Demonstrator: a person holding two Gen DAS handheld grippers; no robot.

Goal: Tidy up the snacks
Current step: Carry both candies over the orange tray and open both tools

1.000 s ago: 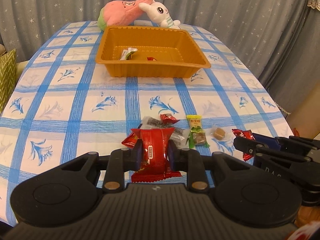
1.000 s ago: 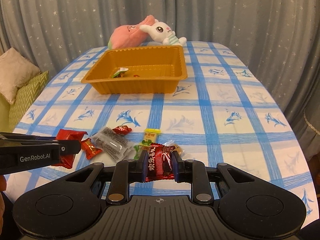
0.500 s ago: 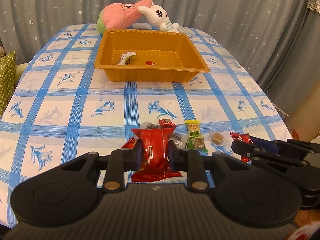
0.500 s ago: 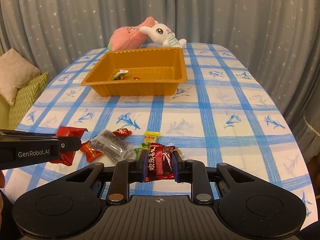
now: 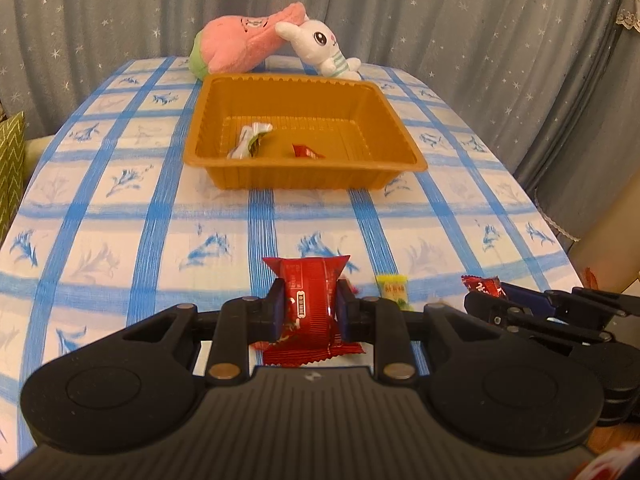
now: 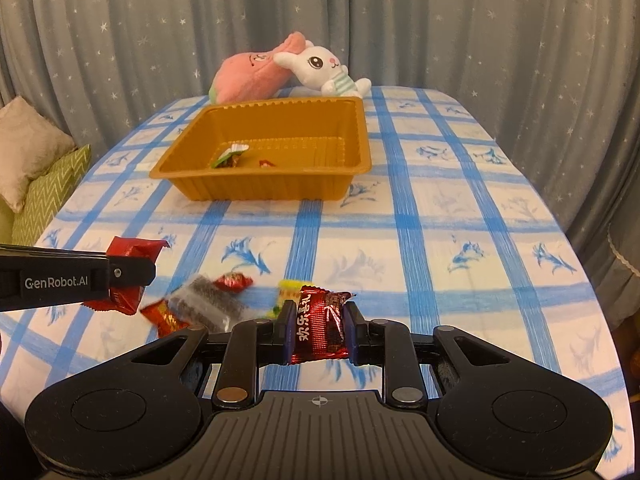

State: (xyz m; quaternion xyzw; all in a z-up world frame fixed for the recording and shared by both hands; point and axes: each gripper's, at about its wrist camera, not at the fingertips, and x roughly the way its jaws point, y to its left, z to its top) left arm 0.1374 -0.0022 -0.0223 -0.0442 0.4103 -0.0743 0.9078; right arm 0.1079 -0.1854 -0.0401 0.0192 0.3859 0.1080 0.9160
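Observation:
My left gripper (image 5: 310, 300) is shut on a bright red snack packet (image 5: 307, 304), held above the table's near part. My right gripper (image 6: 318, 320) is shut on a dark red candy packet (image 6: 320, 330). An orange tray (image 5: 396, 146) stands farther back on the table; it holds a white-green wrapper (image 5: 249, 141) and a small red candy (image 5: 306, 151). Several loose snacks lie near the front: a yellow-green candy (image 6: 289, 289), a clear dark packet (image 6: 208, 306) and small red candies (image 6: 234, 280). The left gripper shows in the right wrist view (image 6: 132, 270); the right one shows in the left wrist view (image 5: 480, 300).
A pink plush (image 5: 240, 42) and a white rabbit plush (image 5: 320, 48) lie behind the tray. A blue-checked cloth covers the table (image 5: 120, 208). Grey curtains hang behind. Cushions (image 6: 36, 176) sit left of the table.
Both grippers have risen and moved forward toward the tray with their packets held. The loose snacks now sit lower and nearer the grippers in both views.

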